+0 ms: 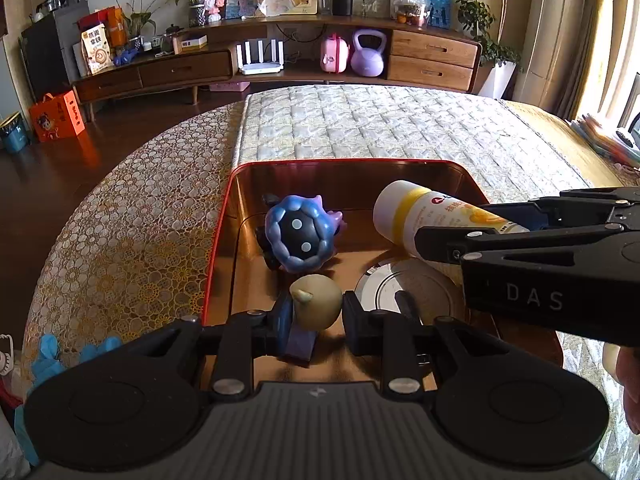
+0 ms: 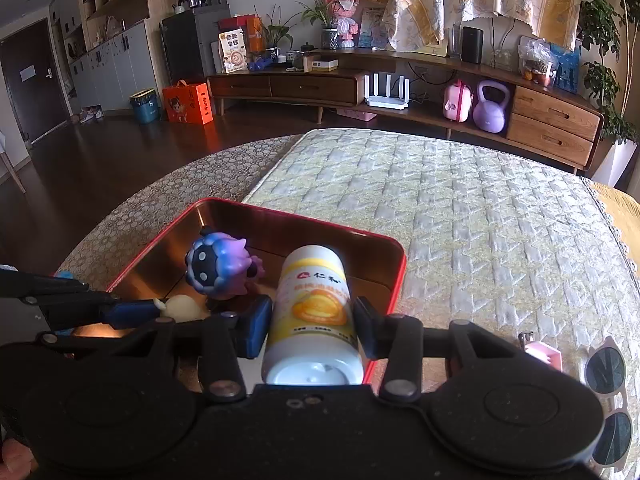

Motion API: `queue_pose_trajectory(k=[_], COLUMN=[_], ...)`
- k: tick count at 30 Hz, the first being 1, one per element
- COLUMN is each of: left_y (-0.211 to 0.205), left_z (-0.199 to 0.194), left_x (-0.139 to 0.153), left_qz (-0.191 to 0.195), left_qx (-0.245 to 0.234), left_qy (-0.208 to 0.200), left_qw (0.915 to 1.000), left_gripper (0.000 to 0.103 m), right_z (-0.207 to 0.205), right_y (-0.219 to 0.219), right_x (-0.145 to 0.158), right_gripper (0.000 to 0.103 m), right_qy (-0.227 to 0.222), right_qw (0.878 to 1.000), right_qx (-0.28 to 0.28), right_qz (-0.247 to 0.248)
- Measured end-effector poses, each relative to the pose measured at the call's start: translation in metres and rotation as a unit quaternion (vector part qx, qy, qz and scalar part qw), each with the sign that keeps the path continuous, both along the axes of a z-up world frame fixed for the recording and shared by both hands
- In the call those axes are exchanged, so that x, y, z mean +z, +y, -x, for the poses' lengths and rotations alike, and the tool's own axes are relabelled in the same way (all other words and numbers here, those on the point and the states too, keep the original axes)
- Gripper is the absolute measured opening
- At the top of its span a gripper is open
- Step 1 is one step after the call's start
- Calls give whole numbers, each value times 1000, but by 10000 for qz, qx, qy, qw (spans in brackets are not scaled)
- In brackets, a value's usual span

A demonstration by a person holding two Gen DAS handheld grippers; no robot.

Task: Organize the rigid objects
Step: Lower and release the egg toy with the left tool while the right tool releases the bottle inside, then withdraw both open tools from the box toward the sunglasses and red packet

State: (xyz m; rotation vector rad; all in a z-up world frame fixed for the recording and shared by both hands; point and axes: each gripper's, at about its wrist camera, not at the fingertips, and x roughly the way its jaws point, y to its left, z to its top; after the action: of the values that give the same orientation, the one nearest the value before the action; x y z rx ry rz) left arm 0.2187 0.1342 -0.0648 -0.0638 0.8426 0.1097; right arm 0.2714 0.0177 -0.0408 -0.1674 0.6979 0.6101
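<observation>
Count check for you: one red tin (image 1: 219,240), open. Two toy figures in or over it: one blue-purple figure (image 1: 299,234), one beige horned figure (image 1: 316,300). One white-yellow bottle (image 2: 312,312). One silver disc (image 1: 404,288) on the tin floor. Off to the right you've got one pair of sunglasses (image 2: 606,396) and one small pink item (image 2: 544,354). Two grippers: left gripper (image 1: 314,322), right gripper (image 2: 310,326).
</observation>
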Motion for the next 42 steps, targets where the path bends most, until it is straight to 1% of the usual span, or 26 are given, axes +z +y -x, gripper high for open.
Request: queue_pose_trajectory(k=[13, 22, 27, 32, 33, 34, 35, 36, 39, 40, 42], left_y=[-2, -5, -9, -12, -12, -12, -12, -12, -11, -12, -16], left_z=[0, 8, 14, 21, 22, 23, 24, 26, 32, 34, 38], left_x=[-5, -5, -2, 2, 3, 3, 4, 5, 9, 10, 12], left_qz=[-227, -338, -416, -528, -562, -590, -604, -607, -497, -499, -556], left_qx=[68, 88, 87, 121, 152, 161, 164, 173, 144, 150, 137], left_qy=[104, 204, 205, 210, 210, 202, 192, 181, 95, 64, 32], left_qw=[9997, 9992, 9989, 9983, 9981, 9979, 9979, 9978, 9986, 9986, 9984], left_gripper=[26, 26, 27, 34, 39, 42, 43, 45, 62, 65, 66], right_z=[15, 29, 35, 43, 45, 47, 50, 53, 62, 65, 70], right_y=[-7, -15, -21, -31, -33, -37, -39, -42, -51, -54, -61], right_x=[4, 11, 16, 21, 22, 23, 25, 26, 30, 31, 33], right_gripper=[46, 48, 51, 53, 54, 57, 60, 61, 63, 64, 64], right_qy=[29, 15, 38, 88, 96, 99, 84, 57, 24, 11, 1], right_qw=[10000, 10000, 10000, 9997, 9997, 9996, 9995, 9995, 9993, 9992, 9991], right_qx=[29, 71, 14, -27, -25, -26, -34, -38, -24, -32, -31], right_qz=[46, -19, -78, -216, -244, -270, -289, -307, -365, -387, -426])
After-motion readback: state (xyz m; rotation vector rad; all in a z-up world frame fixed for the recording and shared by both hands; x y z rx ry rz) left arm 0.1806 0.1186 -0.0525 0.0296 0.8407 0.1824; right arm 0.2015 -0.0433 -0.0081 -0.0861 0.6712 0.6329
